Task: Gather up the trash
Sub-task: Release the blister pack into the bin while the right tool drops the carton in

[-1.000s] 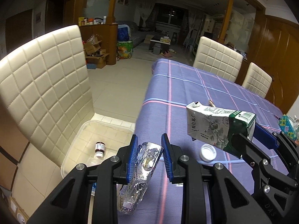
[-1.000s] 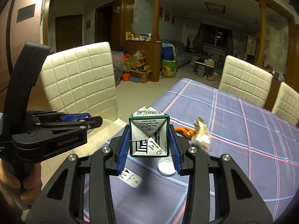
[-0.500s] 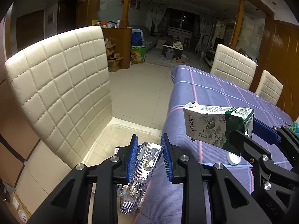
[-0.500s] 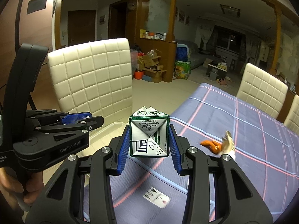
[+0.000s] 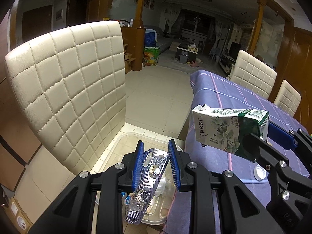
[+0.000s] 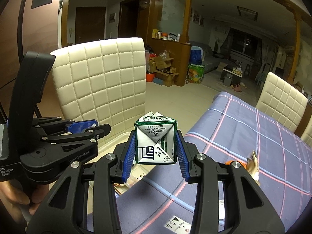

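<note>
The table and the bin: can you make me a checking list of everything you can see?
Surface: purple checked tablecloth over the table, pink and blue stripes.
Job's things: crumpled silver blister pack in the left gripper, above the clear plastic bin on the chair seat, which already holds some trash. Green and white drink carton in the right gripper.
Clutter: white bottle cap, orange scrap beside a pale wrapper, and a small printed card lie on the cloth.
Grippers: both shut on their items.
Cables: nothing seen.
Surroundings: cream quilted chairs, tiled floor, cardboard boxes, dim living room behind.
</note>
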### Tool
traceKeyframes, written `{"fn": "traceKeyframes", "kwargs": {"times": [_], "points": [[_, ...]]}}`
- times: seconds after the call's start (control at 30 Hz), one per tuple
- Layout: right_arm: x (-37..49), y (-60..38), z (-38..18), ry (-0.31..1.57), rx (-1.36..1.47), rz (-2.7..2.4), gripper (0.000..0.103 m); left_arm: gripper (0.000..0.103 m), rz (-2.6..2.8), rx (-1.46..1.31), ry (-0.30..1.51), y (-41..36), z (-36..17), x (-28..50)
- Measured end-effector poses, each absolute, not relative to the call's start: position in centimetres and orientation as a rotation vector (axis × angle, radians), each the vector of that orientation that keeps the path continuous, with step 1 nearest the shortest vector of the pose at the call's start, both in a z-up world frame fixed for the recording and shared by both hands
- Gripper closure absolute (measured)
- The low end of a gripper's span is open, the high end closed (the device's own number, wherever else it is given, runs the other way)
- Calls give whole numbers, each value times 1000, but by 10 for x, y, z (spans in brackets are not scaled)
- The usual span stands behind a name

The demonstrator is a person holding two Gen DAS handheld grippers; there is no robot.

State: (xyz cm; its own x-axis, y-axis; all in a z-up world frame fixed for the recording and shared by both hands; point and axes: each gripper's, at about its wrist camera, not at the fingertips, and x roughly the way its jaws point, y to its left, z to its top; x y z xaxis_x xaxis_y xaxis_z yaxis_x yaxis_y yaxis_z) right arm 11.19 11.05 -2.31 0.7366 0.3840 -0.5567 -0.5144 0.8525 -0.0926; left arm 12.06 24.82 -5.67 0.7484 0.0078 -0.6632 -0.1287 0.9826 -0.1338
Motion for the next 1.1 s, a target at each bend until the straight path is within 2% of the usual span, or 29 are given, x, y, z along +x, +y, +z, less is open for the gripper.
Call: {"fn": "traceKeyframes", "kwargs": {"times": [0.97, 1.1], "points": [[136, 136, -39, 597, -260, 513, 62, 76, 108, -189, 773, 265, -83, 148], [138, 136, -39, 601, -260, 511, 60, 71, 112, -205, 792, 268, -87, 153]]}}
